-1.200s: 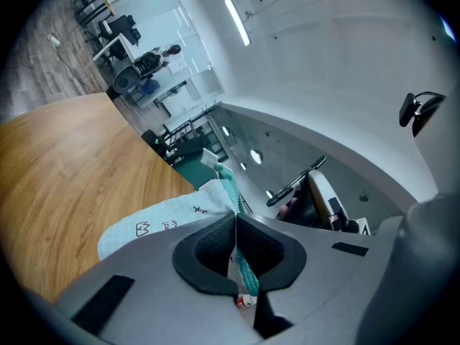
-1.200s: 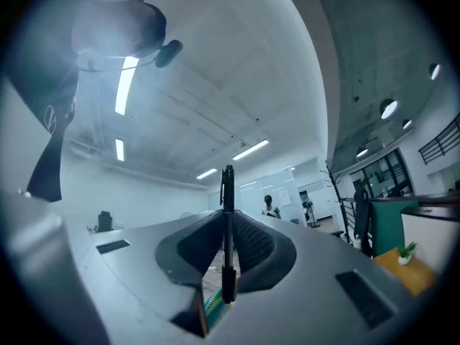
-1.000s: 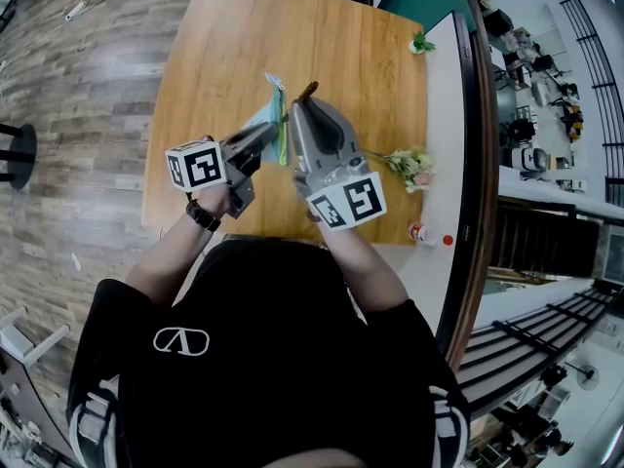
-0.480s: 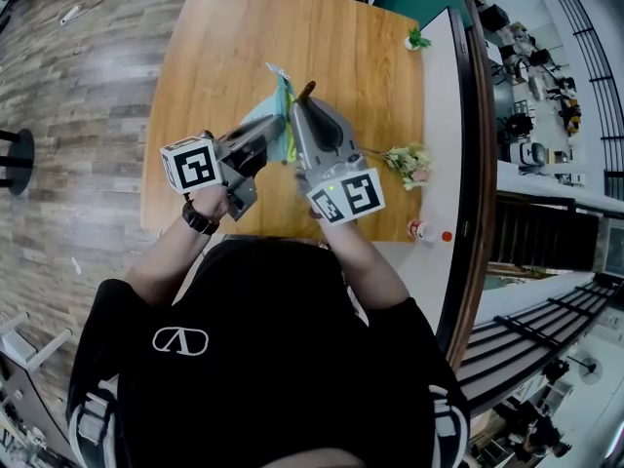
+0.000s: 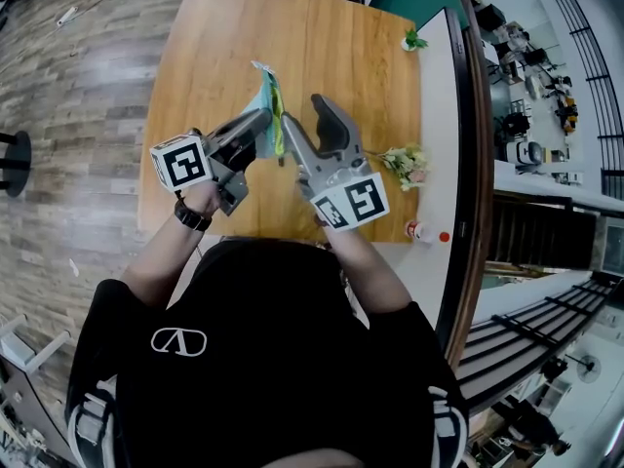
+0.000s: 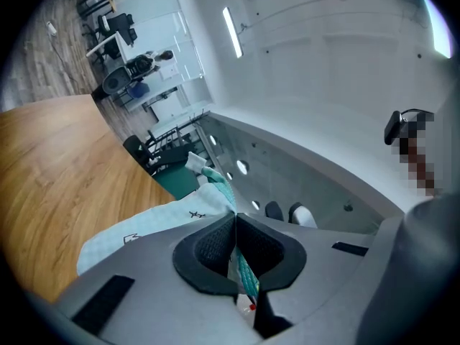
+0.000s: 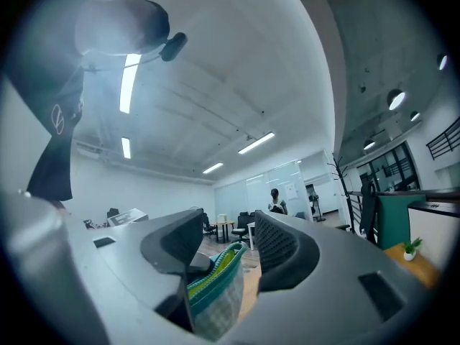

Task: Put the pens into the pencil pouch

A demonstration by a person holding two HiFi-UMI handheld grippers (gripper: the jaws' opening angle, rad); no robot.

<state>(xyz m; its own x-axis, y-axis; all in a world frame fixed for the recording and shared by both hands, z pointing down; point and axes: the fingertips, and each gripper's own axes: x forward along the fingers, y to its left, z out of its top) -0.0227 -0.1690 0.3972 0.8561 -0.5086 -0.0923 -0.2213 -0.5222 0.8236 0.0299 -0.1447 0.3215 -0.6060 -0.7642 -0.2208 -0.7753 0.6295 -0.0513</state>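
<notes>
Above the table (image 5: 341,47), our left gripper (image 5: 263,120) is clamped tight on the pouch (image 5: 265,91), gripping its zip edge and holding it up. Just beside it, our right gripper (image 5: 304,125) has just been opening: its jaws are half apart, with the pouch's rim loose between them.

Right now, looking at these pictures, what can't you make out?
Pens: none shows in any view; the pouch cloth hides whatever is inside.
Pouch's lower part: head view, partly behind the left gripper; both gripper views, cut off by the gripper bodies.
Small orange-tipped thing beside the table: head view, too small to identify.
</notes>
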